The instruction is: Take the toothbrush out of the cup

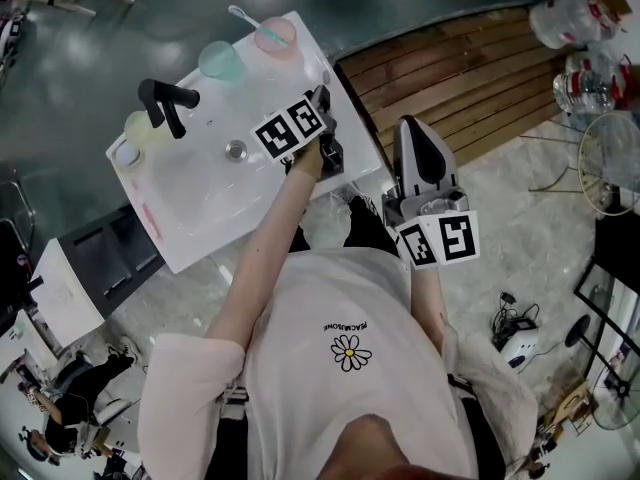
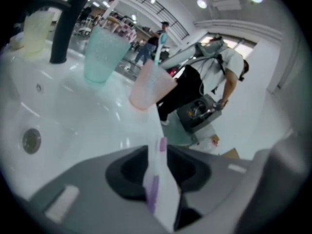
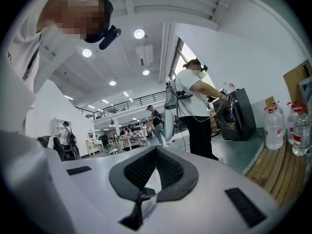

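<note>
White plastic with purple patches is filling the gap between the fingers of my left gripper (image 2: 158,155). It is a slim toothbrush handle (image 2: 163,189), and the dark pads are pressing on it from both sides, so I am reading those fingers as clamped on it. The handle is standing clear of every cup, with its far end pointing toward the pink cup (image 2: 151,87).

From the head view I am seeing the left gripper (image 1: 323,103) hanging over the right edge of the white washbasin (image 1: 200,218), on the near side of the pink cup (image 1: 275,36). A pale blue toothbrush (image 1: 240,14) is leaning out of that cup to the left, and it is also showing in the left gripper view (image 2: 159,45). A teal cup (image 1: 220,61) is standing just left of the pink one, and a yellow-green cup (image 1: 140,128) is sitting farther left, beside the black faucet (image 1: 165,103). The drain (image 1: 236,150) is lying in the bowl between the faucet and my left gripper.

I am holding my right gripper (image 1: 415,138) off the basin, to its right and close to my body. In its own view the fingers (image 3: 170,172) are lying together with nothing between them. Wooden decking (image 1: 470,78) is running along the far right.
</note>
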A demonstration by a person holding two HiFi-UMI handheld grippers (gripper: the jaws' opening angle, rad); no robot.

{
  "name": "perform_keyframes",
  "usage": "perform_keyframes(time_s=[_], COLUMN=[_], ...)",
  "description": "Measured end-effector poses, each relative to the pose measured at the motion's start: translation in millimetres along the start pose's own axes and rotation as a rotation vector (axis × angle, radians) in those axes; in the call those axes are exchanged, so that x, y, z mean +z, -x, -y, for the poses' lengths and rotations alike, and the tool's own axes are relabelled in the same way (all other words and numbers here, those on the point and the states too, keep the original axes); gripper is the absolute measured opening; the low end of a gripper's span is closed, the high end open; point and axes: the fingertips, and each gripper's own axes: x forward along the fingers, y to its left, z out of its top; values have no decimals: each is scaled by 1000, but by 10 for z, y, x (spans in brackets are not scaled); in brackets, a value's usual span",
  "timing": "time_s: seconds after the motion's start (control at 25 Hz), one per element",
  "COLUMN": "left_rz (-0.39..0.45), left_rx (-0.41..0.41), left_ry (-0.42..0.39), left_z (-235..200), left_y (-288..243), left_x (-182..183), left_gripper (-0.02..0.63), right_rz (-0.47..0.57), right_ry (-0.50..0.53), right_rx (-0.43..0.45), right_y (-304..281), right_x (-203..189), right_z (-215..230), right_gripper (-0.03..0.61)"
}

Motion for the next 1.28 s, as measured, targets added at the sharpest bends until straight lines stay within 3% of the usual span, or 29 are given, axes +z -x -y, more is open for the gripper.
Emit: perform_keyframes(time_s=[0.16,0.32,0.4,0.44,0.56,0.8,0.88,1.0,1.28], left_rz=[121,333,463,529,677,747,724,664,416], left_rx=[-14,-78,-125,-151,-215,-166,-145,-131,48], left_ry=[-288,-594,-668,-678,-637,-575,-553,-498,-343], left_z=[270,836,1081,1167,1280,1163,1086,946,239], left_y=[200,634,981,1175,1704,2019,1897,1543,473], left_x=[407,914,1101,1167,1247,1336,1420,1605,1796], left_gripper=[127,124,44,8,6,8,12,176,187], right_rz=[10,28,44,53,81,104,100,93,66], right_ry=[12,35,49,58,85,97,97,94,64], right_rx=[10,19,27,31,42,67,77,80,38], right_y=[-49,-76,-99,-113,-133,-123,-129,-152,-161], right_x=[28,106,164,195,296,412,401,367,235], right_z=[-54,-139,-194,-224,-299,-402,-430,-437,-259], right_gripper=[0,0,0,0,0,0,0,0,0])
